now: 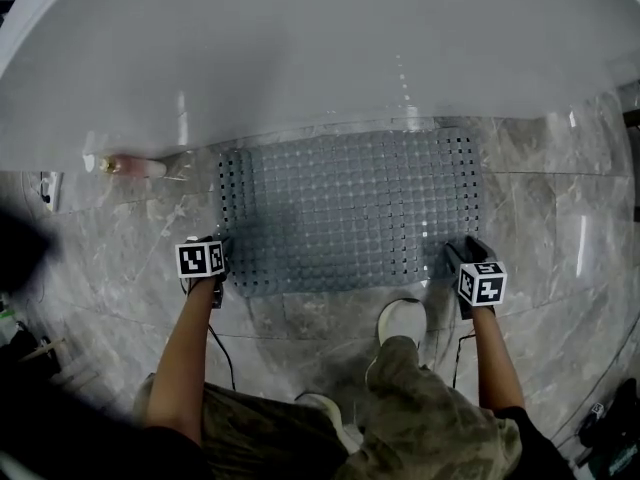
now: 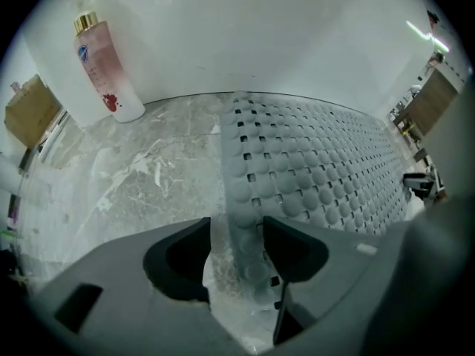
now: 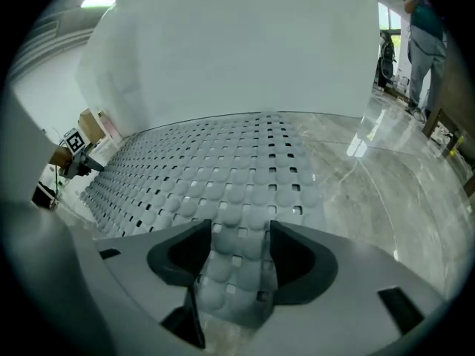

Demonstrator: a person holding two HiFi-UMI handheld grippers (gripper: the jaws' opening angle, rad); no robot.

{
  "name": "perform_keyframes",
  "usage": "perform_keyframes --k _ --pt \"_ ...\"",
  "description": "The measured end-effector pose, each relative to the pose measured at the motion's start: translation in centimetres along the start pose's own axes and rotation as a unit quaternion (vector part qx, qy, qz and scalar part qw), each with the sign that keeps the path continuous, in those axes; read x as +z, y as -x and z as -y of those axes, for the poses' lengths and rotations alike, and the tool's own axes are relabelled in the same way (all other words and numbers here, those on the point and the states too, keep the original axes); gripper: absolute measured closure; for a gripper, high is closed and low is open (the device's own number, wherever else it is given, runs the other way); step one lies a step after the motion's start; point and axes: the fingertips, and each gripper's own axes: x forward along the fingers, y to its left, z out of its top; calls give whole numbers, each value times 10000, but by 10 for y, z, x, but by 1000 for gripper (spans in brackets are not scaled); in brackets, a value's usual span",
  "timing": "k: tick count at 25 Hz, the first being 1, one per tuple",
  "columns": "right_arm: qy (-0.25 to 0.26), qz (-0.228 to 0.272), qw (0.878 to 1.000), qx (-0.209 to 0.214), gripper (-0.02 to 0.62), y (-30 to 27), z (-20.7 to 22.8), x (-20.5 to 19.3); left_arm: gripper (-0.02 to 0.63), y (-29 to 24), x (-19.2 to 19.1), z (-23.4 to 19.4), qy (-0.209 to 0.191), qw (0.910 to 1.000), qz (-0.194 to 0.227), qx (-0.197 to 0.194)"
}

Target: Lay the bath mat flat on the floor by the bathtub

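The grey bath mat [image 1: 350,208], studded and full of holes, lies spread flat on the marble floor along the white bathtub [image 1: 300,58]. My left gripper [image 1: 218,248] points down at the mat's near left corner. In the left gripper view the left gripper [image 2: 236,251] is open, with the mat's edge [image 2: 326,169] and bare floor showing between the jaws. My right gripper [image 1: 462,256] is at the near right corner. In the right gripper view the right gripper [image 3: 236,254] stands wide open over the mat [image 3: 223,169], which lies flat under the gap.
A pink bottle [image 1: 135,166] with a gold cap stands against the tub left of the mat, upright in the left gripper view [image 2: 104,73]. My white shoe [image 1: 402,320] is just before the mat's near edge. A person [image 3: 423,28] stands far off to the right.
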Motion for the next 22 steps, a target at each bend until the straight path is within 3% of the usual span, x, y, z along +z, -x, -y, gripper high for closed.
perform_keyframes --k 4,8,11,14,17,19,21,22 --pt "178 174 9996 -111 365 8 -1 -16 339 -3 -4 -4 279 9994 -32 -197" --pt "132 287 9995 -77 365 10 2 -8 320 -2 -3 -4 373 9984 40 -434" --pt "254 696 9973 14 365 26 -4 25 287 7 -1 -13 351 9970 -191 -665" --pt "452 1204 9911 335 365 52 -29 72 282 33 26 -32 67 9973 -200 -703" --pt "292 1582 9832 864 365 90 -64 125 310 89 68 -31 -20 9954 555 -778" --pt "46 1746 9783 1113 365 125 -82 160 472 144 88 -18 -9 9877 1321 -833" --pt "-190 1912 9739 1207 365 167 -95 189 562 204 95 0 34 9773 1960 -807" --pt "-251 1970 9724 1222 365 189 -100 202 576 235 96 11 89 9715 2226 -804"
